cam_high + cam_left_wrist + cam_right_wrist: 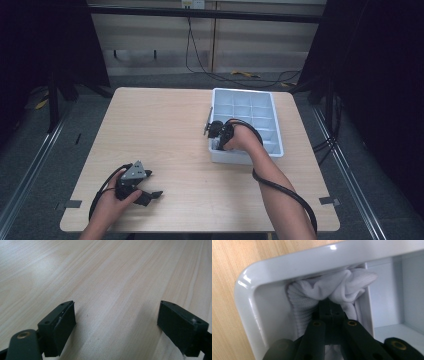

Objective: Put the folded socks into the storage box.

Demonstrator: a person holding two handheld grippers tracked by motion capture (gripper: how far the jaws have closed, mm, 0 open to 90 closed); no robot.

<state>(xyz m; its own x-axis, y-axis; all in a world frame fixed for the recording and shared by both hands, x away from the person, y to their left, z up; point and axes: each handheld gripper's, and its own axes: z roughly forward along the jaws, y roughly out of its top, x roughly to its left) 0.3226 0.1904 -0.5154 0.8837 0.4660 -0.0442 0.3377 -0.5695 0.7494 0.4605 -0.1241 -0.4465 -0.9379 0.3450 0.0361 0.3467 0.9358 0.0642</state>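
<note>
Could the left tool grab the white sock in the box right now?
Probably not from there. The left tool rests open on the table near its front left, well apart from the divided box. The white sock is tucked in a corner compartment, and the right tool is already shut on it.

Counter (pixel 165 130) bare and passable left of the divided tray (pixel 272 107), whose corner cell is packed with white cloth (pixel 332 291), its rim and divider walls hemming the right gripper (pixel 331 305) closely.
</note>
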